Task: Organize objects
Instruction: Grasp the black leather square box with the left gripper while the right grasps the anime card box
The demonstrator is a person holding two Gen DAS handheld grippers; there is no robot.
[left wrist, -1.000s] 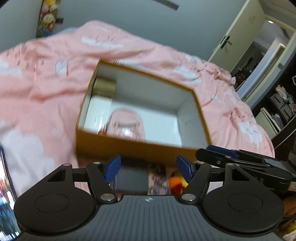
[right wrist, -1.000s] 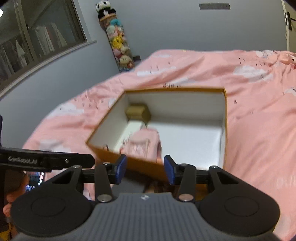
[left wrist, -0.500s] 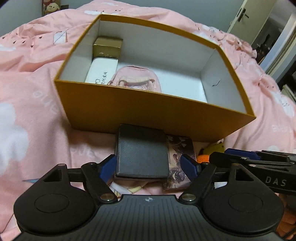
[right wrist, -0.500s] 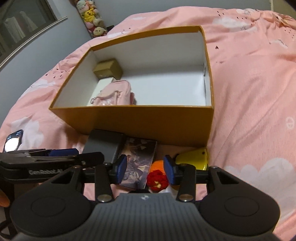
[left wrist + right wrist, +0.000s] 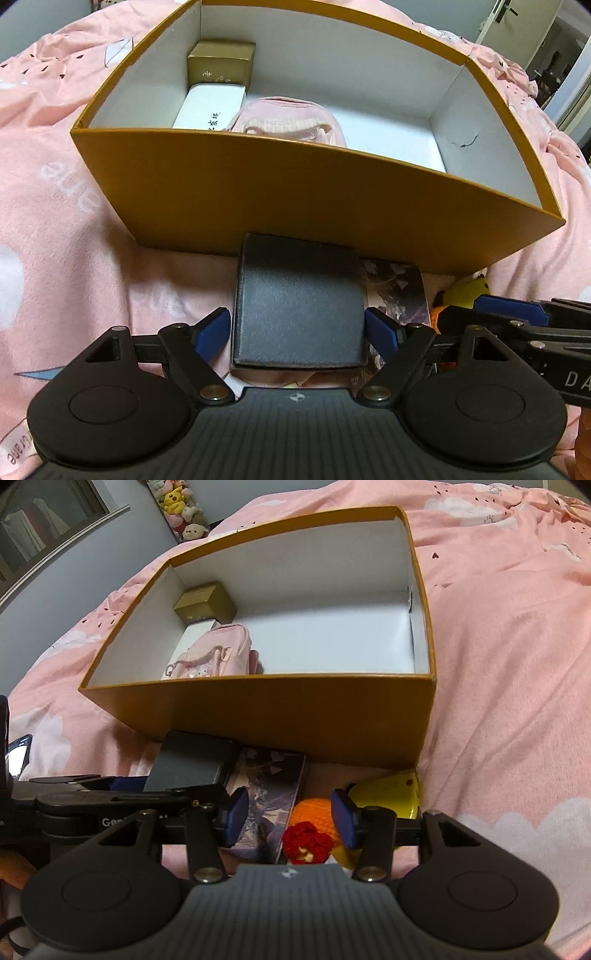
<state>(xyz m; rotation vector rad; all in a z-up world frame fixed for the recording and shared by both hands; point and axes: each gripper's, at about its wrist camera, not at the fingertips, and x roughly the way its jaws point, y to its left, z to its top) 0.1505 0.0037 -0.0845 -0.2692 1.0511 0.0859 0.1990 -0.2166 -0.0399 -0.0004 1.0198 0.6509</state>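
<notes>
- Our left hand-held gripper (image 5: 298,330) stood wide open, its fingers flanking the black case (image 5: 299,306) without gripping.
- Our right hand-held gripper (image 5: 290,821) gaped, empty, above the crocheted toy (image 5: 308,840).

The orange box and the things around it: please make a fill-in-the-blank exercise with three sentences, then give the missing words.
1. The left gripper is open, with one finger on each side of the ____ case.
2. Inside the orange box, the gold box sits in a far ____.
3. The pink pouch lies ____ the orange box.

Missing words: black; corner; inside
</notes>
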